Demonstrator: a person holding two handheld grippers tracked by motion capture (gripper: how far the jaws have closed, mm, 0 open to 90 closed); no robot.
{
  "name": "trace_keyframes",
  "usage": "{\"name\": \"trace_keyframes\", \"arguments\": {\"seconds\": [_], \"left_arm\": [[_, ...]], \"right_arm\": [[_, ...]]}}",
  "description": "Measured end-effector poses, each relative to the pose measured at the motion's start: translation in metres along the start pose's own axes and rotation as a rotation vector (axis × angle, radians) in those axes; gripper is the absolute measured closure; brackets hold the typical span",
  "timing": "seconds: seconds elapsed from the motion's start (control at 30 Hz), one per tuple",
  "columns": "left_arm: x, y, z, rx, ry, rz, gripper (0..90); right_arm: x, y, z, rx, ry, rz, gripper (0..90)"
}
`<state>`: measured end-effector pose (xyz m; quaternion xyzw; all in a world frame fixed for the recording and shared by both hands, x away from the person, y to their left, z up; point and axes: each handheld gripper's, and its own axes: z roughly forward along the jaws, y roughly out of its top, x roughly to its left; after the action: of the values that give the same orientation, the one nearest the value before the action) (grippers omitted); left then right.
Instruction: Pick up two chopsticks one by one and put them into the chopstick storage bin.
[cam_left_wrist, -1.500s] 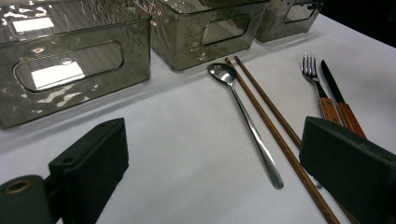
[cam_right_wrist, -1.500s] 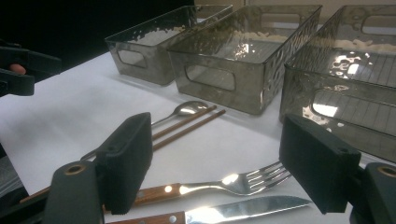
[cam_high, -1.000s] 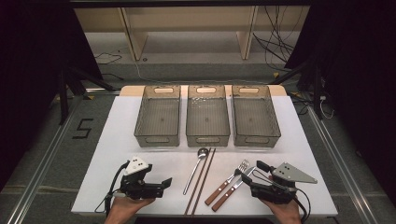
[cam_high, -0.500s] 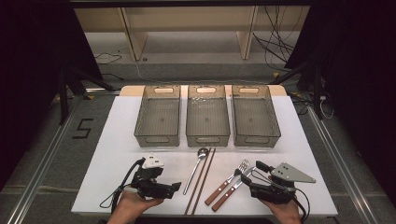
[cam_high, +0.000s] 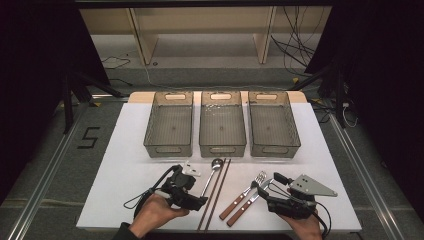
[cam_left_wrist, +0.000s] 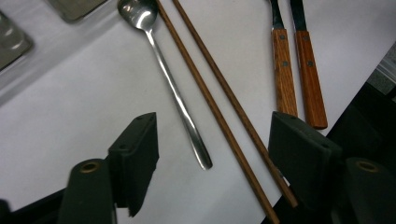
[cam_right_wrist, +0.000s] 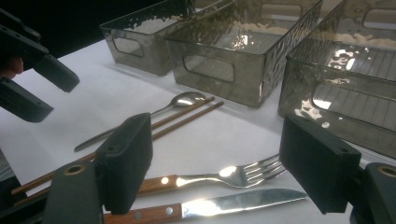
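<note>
Left hand-held gripper (cam_high: 197, 192) sits lower left of centre in the high view, chunky matte-black plastic, right next to the spoon (cam_high: 211, 173). Its jaws have just been closing in but they're parted for now, and in the left gripper view the spoon's (cam_left_wrist: 173, 86) thin polished steel handle and the pair of chopsticks (cam_left_wrist: 219, 105) lie on the counter between the two blocky black pads, nothing pinched. The chopsticks (cam_high: 216, 192) are long, skinny, dark-brown wood sticks lying side by side just right of the spoon.

Right hand-held gripper (cam_high: 267, 191) is at the lower right with a flat grey triangular plate on top. Jaws wide apart, holding nothing. In the right gripper view the fork (cam_right_wrist: 212, 176) and knife (cam_right_wrist: 219, 206) lie between the pads: shiny metal ends, reddish wooden handles with little rivets. In the high view the fork (cam_high: 245, 192) and knife (cam_high: 251, 201) lie slanted, close together.

Counter (cam_high: 120, 150) is a smooth white sheet. Across the middle of the high view stand three smoky see-through plastic bins (cam_high: 222, 150), rectangular with slot handles and a rippled texture.
</note>
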<state>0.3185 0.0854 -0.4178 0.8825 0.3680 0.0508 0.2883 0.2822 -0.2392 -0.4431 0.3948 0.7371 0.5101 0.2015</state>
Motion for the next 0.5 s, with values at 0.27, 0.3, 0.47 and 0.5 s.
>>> {"name": "trace_keyframes", "arguments": {"seconds": [0.27, 0.3, 0.47, 0.5], "left_arm": [[-0.003, 0.013, 0.014, 0.063, -0.041, 0.018, 46.2], [-0.004, 0.013, 0.016, 0.075, -0.041, 0.026, 47.3], [-0.005, 0.016, 0.025, 0.113, -0.04, 0.039, 53.2], [-0.005, 0.016, 0.026, 0.123, -0.043, 0.044, 54.5]], "right_arm": [[0.0, 0.0, 0.0, 0.0, 0.001, -0.006, 26.4], [0.001, 0.0, 0.0, -0.001, 0.001, -0.007, 26.4], [0.001, 0.0, 0.0, -0.001, -0.002, -0.01, 26.5], [0.001, 0.0, 0.0, -0.001, -0.003, -0.01, 26.5]]}}
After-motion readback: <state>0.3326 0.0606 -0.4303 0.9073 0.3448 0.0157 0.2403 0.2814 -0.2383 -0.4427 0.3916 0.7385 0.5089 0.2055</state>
